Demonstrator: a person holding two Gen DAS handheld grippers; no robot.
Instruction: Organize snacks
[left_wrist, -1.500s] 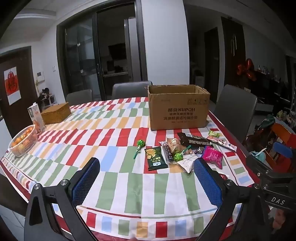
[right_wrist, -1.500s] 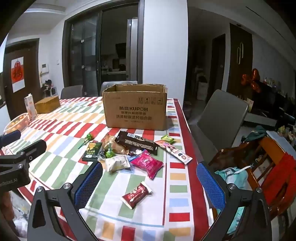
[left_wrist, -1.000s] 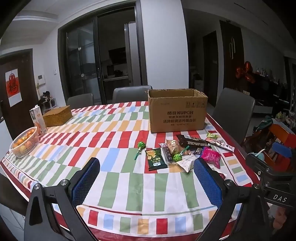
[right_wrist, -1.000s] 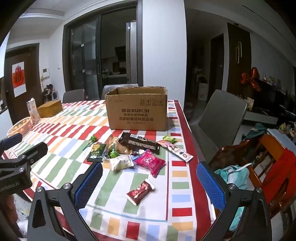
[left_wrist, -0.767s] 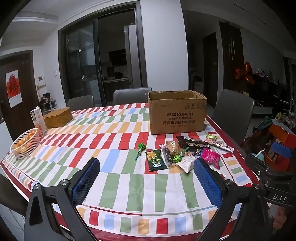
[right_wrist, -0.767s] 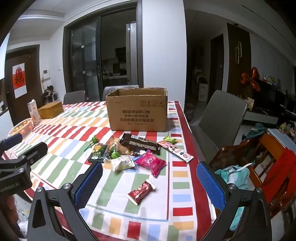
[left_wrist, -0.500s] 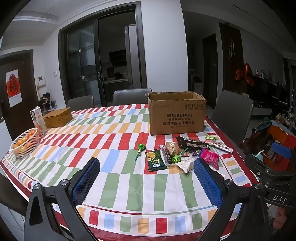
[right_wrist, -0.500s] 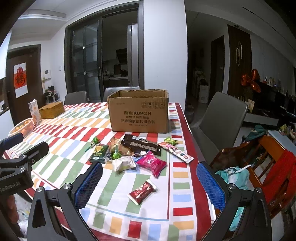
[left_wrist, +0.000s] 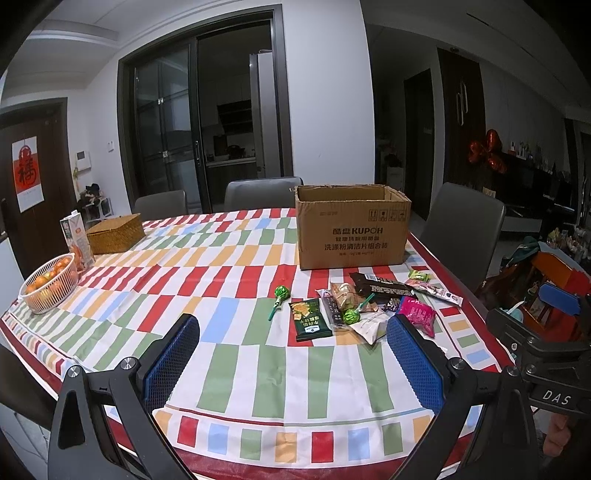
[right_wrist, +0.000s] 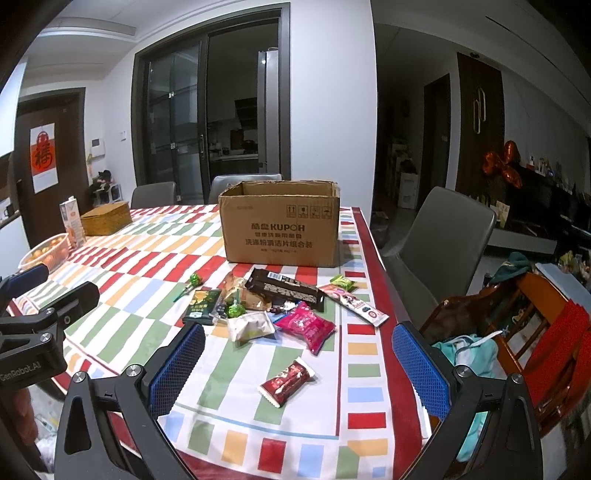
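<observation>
Several snack packets lie in a pile on the striped tablecloth (left_wrist: 236, 354) in front of an open cardboard box (left_wrist: 352, 230), which also shows in the right wrist view (right_wrist: 280, 230). The pile holds a dark green packet (left_wrist: 309, 319), a pink packet (right_wrist: 306, 326), a long brown bar (right_wrist: 284, 288) and a green lollipop (left_wrist: 279, 297). A red packet (right_wrist: 286, 382) lies alone nearer the front edge. My left gripper (left_wrist: 293, 356) is open and empty above the near table edge. My right gripper (right_wrist: 299, 369) is open and empty, to the right of the left.
A white basket of oranges (left_wrist: 50, 288), a carton (left_wrist: 77, 240) and a wicker box (left_wrist: 116, 233) stand at the far left. Grey chairs (right_wrist: 443, 236) surround the table. A wooden chair with clothes (right_wrist: 517, 332) stands to the right.
Both grippers have drawn back and risen a little from the table. The snacks and the box have not moved.
</observation>
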